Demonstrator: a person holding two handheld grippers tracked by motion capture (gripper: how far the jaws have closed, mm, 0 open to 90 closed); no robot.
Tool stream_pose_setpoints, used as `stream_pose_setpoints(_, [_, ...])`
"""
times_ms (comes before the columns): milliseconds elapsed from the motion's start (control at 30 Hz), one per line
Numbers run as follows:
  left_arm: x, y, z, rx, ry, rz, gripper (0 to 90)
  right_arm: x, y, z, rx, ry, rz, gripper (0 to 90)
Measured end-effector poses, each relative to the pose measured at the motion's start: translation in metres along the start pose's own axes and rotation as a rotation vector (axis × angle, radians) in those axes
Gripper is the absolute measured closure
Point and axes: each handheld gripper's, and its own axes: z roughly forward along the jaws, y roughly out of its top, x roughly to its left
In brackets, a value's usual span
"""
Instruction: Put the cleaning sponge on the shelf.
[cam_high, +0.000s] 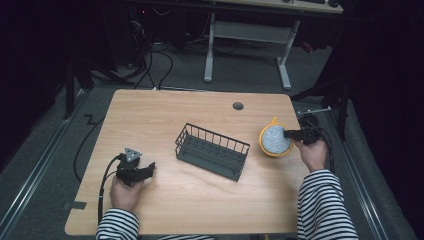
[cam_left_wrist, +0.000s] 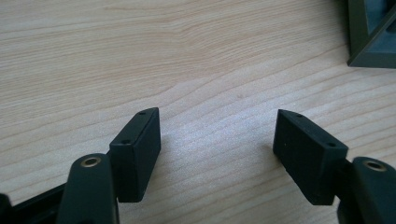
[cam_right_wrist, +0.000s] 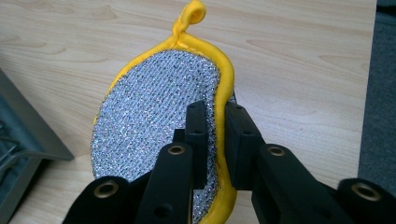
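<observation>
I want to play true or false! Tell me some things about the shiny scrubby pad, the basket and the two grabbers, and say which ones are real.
1. The right gripper is pinching the yellow edge of the scrub pad. True.
2. The scrub pad is lying inside the wire basket. False: it is outside the basket, near the table's right edge.
3. The left gripper has its jaws wide apart with nothing between them. True.
4. The wire basket is full of dishes. False: nothing can be seen in it.
5. The scrub pad has a little yellow loop at one end. True.
6. The left gripper is touching the basket. False: it is apart from it, over bare table.
</observation>
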Motion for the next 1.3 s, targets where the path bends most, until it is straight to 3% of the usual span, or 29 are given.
stream_pose_setpoints(300, [0.0,0.0,0.0,-0.001,0.001,0.0,32.8,0.013,-0.001,-0.025,-0.047,0.027,-0.048,81.1])
stream_pose_setpoints(567, [0.0,0.0,0.0,-0.001,0.002,0.0,32.8,0.04,0.01,-0.052,-0.108,0.068,-0.127,81.1])
stream_pose_setpoints(900, [-0.001,0.0,0.0,0.0,0.004,0.002,32.8,0.071,0.022,-0.058,-0.129,0.119,-0.185,81.1])
stream_pose_setpoints(1300, [-0.001,0.0,0.0,0.001,0.004,0.002,32.8,0.099,0.03,-0.055,-0.141,0.166,-0.244,81.0])
